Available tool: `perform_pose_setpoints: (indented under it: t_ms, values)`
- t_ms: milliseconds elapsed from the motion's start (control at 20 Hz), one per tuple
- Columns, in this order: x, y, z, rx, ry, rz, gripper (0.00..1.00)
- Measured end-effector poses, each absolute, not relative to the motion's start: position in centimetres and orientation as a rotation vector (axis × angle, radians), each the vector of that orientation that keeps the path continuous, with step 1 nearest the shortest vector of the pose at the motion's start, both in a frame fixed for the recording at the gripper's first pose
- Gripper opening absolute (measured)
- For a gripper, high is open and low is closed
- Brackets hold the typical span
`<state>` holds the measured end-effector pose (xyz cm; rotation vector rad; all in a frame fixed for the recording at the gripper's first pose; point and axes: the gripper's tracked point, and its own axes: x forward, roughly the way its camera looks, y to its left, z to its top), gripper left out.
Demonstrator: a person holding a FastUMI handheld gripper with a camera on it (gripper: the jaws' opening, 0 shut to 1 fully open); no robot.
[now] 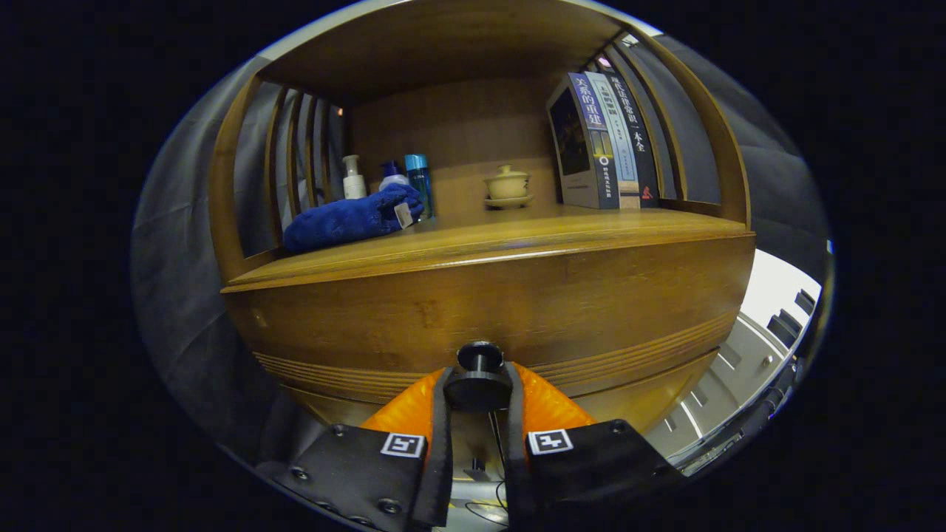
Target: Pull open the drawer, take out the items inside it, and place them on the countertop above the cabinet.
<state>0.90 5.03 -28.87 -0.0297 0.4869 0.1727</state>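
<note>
Claw (478,384) closed on drawer knob (479,373), both fingers pressing. Drawer (488,310) looks shut; pull not begun. Blue towel (347,219) on desk (480,247) at 11 o'clock.

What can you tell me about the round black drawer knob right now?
The round black drawer knob is a dark, matte disc on a short stem with a smaller round base against the brown wooden drawer front, low on the front at its middle. It sticks straight out toward the camera. The gripper has a finger on each side of the disc, apparently pressing on it. The drawer looks closed.
</note>
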Motion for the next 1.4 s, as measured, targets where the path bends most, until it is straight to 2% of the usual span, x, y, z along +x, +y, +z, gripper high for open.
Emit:
perform_pose_setpoints:
  t_ms: [250, 1400]
  values:
    - [0.2, 5.0, -29.0, -0.019, 0.499, 0.156, 0.38]
    - [-11.7, 3.4, -27.3, -0.057, 0.570, 0.145, 0.37]
